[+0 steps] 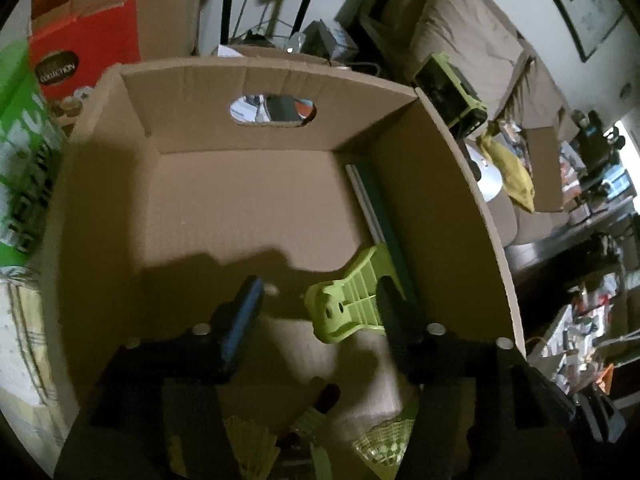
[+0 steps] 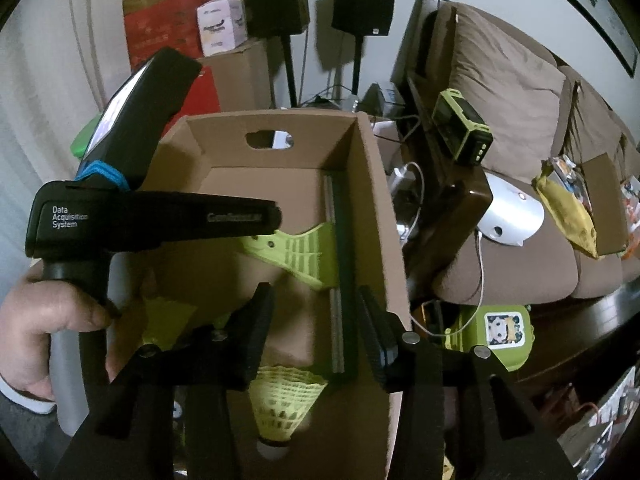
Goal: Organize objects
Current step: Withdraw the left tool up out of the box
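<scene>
Two wrist views, both angled down into an open cardboard box (image 1: pixel 248 184) with an oval hand-hole in its far wall.

Far left in the right wrist view: a hand (image 2: pixel 44 328) wrapped around the black handle of the left claw (image 1: pixel 320 312), reaching in over the box's left side. Seen from its own camera, fingers spread apart, nothing pinched; the lime-green plastic clip (image 1: pixel 352 300) lying loose on the box floor between them, just beside the right finger (image 1: pixel 394 312) — touching or not, cannot tell.

Centre: bare box floor, shadowed. Along the right wall, a long flat dark-green strip (image 2: pixel 345 264) with a pale edge, the clip's wide end up against it. Nearer the camera, yellow shuttlecocks (image 2: pixel 286 400) on the box floor.

Right claw (image 2: pixel 316 332) hovering above the shuttlecocks, fingers apart, gripping nothing; the strip and the box's right wall showing through the gap.

Further right, outside the box: a brown sofa (image 2: pixel 516 128) strewn with clutter, a green-and-black battery pack (image 2: pixel 464 132) on its armrest.

Risks, as judged: two claws crowded into one corner, so likely knocking together; right claw close to the wall, so prone to catching the cardboard and dragging the box; light shuttlecocks easily crushed or flicked out by a careless close.
</scene>
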Tool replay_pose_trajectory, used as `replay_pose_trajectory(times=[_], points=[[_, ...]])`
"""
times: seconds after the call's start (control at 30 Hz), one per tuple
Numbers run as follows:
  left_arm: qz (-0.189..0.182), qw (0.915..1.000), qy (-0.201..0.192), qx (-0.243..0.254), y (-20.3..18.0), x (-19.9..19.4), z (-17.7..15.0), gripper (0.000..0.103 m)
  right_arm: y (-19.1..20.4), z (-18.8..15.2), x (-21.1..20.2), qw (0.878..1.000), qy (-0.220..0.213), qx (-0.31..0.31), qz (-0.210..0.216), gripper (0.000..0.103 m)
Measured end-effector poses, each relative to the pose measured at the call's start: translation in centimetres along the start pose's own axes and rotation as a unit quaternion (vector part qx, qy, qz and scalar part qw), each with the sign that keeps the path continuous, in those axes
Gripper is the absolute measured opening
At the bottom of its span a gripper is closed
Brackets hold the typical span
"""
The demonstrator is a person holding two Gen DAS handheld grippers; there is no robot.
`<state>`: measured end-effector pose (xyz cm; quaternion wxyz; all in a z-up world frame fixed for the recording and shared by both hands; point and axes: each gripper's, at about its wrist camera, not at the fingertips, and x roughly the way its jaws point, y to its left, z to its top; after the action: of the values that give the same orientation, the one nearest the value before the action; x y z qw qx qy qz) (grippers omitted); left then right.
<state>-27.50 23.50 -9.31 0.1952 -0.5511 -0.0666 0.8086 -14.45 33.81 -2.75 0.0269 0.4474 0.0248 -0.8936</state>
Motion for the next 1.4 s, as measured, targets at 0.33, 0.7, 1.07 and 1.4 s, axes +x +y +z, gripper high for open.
replay_pose_trajectory(times=[0.33, 0.7, 1.07, 1.4], points=[[0.014, 0.9991, -0.040, 0.006, 0.8, -4.8, -0.6, 0.071, 0.4, -0.2, -0.4, 1.000, -0.007, 0.013, 0.015, 0.064], [0.010, 0.9977, -0.066, 0.013, 3.4, -9.3, -2.9, 0.082, 0.6, 0.5, -1.2, 0.998, -0.016, 0.034, 0.041, 0.084], [0.047, 0.9908, -0.122, 0.036, 5.3, -14.4, -5.7, 0.092, 1.5, 1.1, -2.9, 0.997, -0.038, 0.033, 0.054, 0.089], [0.055, 0.9868, -0.146, 0.046, 6.4, -16.8, -8.5, 0.103, 3.0, 1.2, -4.5, 0.996, -0.051, 0.031, 0.069, 0.101]])
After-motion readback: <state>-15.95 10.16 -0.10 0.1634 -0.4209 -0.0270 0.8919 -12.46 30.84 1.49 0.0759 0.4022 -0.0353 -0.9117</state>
